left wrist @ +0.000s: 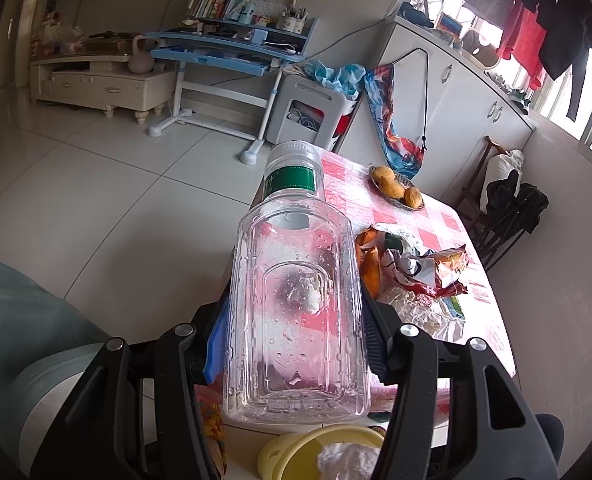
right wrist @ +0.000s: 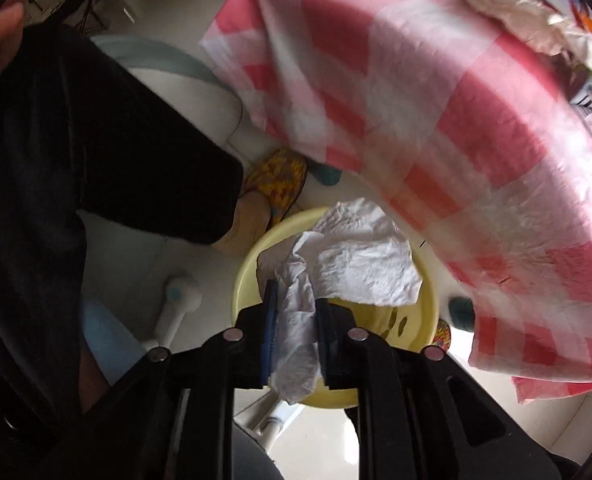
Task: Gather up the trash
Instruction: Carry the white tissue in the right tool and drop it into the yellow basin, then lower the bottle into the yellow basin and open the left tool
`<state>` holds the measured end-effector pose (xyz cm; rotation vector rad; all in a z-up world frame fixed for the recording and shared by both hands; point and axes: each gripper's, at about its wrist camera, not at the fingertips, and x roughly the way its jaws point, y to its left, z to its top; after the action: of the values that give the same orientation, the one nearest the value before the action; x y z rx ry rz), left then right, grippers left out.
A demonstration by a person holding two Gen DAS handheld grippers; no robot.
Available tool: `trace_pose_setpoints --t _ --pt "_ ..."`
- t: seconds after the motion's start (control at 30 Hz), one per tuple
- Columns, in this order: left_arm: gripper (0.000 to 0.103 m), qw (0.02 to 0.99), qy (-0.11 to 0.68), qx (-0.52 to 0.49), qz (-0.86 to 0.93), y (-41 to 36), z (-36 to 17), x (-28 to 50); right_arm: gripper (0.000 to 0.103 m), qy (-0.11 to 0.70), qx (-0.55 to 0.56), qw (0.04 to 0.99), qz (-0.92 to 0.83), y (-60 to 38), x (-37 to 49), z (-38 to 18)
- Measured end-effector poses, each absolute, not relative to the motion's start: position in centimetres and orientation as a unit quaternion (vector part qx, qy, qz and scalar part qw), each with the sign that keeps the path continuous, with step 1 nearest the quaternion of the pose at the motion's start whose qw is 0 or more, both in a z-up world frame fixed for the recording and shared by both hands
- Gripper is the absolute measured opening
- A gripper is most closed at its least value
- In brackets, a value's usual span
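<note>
So far little is cleared: the surface (left wrist: 448, 216) with its checked cloth carries wrappers (left wrist: 428, 272) and peel. My left hand-held gripper (left wrist: 296, 344) clamps an empty plastic bottle (left wrist: 296, 300) above the surface's edge. My right hand-held gripper (right wrist: 296, 336) points down over the yellow bin (right wrist: 424, 320), jaws parted around a crumpled tissue (right wrist: 356, 256) that seems about to drop in.

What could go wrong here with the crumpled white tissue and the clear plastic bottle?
The crumpled white tissue drapes over the yellow plastic bin rim, so it may slide outside when the right gripper releases. The clear plastic bottle, wet inside, could slip from the left gripper.
</note>
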<state>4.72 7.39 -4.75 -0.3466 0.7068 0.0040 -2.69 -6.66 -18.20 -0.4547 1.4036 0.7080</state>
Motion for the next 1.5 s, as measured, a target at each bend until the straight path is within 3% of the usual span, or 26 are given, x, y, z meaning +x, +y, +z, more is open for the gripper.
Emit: trace_pose_setpoints --t 0.03,0.37,0.93,1.5 --pt "0.052 0.924 0.344 -0.169 0.001 7.4 -4.7 4.6 0.068 0.625 -0.215 0.682 0.313 -6.5 -2.8 -18.4" --pt "0.052 0.924 0.342 -0.169 -0.002 7.5 -4.5 4.3 0.082 0.591 -0.169 0.722 0.316 -8.1 -3.4 -16.5" --pt "0.052 0.929 0.332 -0.163 -0.013 7.4 -4.0 3.0 0.091 0.443 -0.010 0.836 0.323 -12.4 -2.8 -9.4" --pt "0.052 0.931 0.333 -0.146 -0.032 6.3 -4.4 1.8 0.092 0.394 0.064 0.869 0.293 -15.7 -1.9 -6.5"
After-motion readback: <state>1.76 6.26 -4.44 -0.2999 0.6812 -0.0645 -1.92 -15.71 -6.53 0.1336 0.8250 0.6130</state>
